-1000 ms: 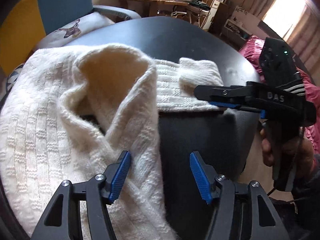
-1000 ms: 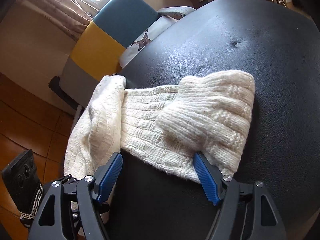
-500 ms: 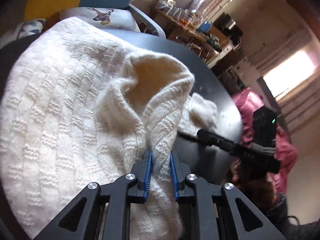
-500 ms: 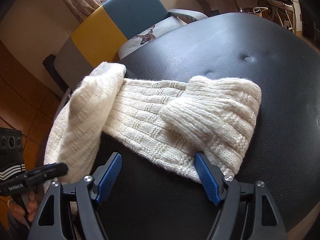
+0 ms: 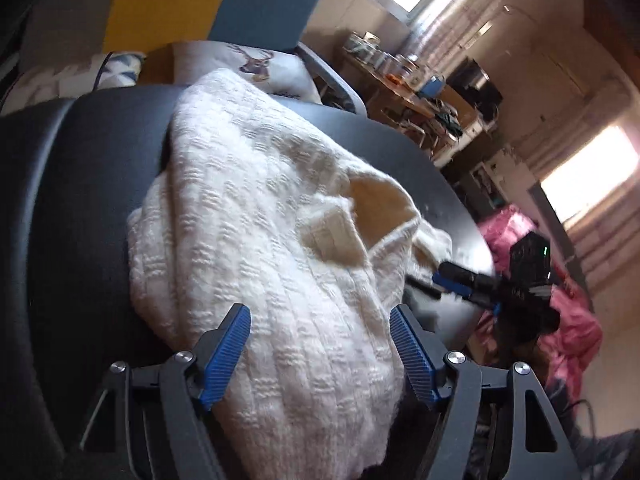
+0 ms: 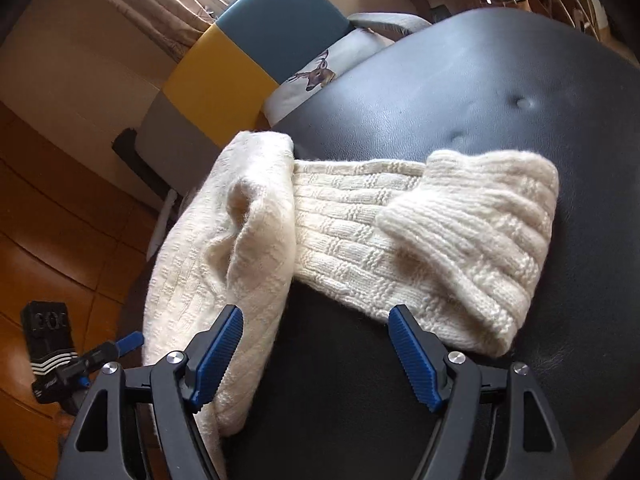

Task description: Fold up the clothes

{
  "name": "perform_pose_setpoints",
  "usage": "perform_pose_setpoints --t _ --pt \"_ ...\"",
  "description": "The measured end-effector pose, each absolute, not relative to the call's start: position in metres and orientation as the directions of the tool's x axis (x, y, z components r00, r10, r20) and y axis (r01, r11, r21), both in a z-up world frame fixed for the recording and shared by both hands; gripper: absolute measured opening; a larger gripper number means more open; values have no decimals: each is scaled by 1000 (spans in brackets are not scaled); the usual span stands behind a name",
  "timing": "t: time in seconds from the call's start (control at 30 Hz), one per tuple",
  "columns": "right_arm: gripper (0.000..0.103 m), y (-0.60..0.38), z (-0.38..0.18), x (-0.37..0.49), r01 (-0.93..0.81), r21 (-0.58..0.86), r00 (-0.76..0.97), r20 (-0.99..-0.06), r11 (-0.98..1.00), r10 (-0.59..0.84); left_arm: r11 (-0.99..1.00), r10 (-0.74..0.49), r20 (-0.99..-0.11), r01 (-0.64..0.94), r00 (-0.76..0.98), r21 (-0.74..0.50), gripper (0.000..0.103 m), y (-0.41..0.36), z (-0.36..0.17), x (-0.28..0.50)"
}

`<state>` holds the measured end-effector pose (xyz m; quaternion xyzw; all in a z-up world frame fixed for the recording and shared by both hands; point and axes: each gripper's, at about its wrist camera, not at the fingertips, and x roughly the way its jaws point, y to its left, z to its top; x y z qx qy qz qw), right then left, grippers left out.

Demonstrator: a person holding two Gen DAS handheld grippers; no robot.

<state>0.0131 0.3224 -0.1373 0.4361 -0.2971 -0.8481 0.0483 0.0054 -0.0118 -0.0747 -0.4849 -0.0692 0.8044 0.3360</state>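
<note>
A cream knitted sweater (image 5: 256, 248) lies bunched on a black padded surface (image 5: 72, 208), part of it hanging over the near edge. My left gripper (image 5: 320, 352) is open, its blue pads either side of the sweater's hanging body, holding nothing. My right gripper (image 6: 316, 354) is open and empty, just short of the sweater's sleeve (image 6: 360, 224), whose folded cuff (image 6: 480, 240) lies to the right. The sweater body (image 6: 224, 264) droops at the left. The right gripper also shows at the sweater's far edge in the left wrist view (image 5: 464, 284). The left gripper shows low left in the right wrist view (image 6: 100, 356).
A yellow, blue and grey chair (image 6: 256, 60) with a deer-print cushion (image 6: 316, 76) stands behind the black surface (image 6: 480, 92). A cluttered wooden table (image 5: 404, 88) and pink fabric (image 5: 568, 320) are at the back right. Wooden floor (image 6: 48, 240) lies to the left.
My left gripper closed on the sweater's front edge half a second ago and has now opened and pulled back. The sweater body is more bunched. The right gripper stayed open near the sleeve.
</note>
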Motion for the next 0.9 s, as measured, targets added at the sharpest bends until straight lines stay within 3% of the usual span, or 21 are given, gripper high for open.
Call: perform_pose_setpoints --t 0.1,0.23,0.3,0.33,0.37,0.43,0.5,0.53,0.67,0.8,0.9 --pt "77 321 -138 4 -220 495 -583 -757 -840 -294 -733 557 -776 -613 -295 -293 73 27 -74 31" --pt "77 332 -154 1 -281 549 -566 -757 -787 -326 -636 546 -810 -736 -214 -234 72 79 -84 51" --pt "77 337 -156 1 -286 577 -578 -741 -765 -342 -647 455 -862 -748 -222 -149 64 100 -96 51" --pt "77 339 -157 2 -285 587 -583 -734 -758 -349 -659 411 -886 -741 -214 -127 50 106 -105 47" --pt "77 340 -158 3 -282 596 -588 -727 -752 -355 -671 366 -908 -734 -204 -106 47 112 -113 44" --pt "77 343 -159 4 -270 603 -597 -717 -751 -361 -681 340 -918 -727 -205 -90 43 116 -120 41" --pt "77 342 -159 6 -259 603 -605 -710 -755 -360 -675 345 -916 -732 -203 -92 26 116 -119 42" --pt "77 341 -159 6 -253 600 -606 -710 -759 -359 -686 368 -909 -718 -196 -122 17 111 -118 39" --pt "77 333 -143 9 -180 577 -636 -686 -796 -353 -739 474 -863 -613 -178 -279 11 79 -111 21" --pt "77 310 -112 -8 -82 328 -656 -729 -941 -197 -727 650 -714 -486 -260 -485 11 21 -89 8" --pt "76 306 -119 -39 -111 211 -561 -820 -971 -114 -769 632 -676 -414 -379 -487 11 -17 -75 3"
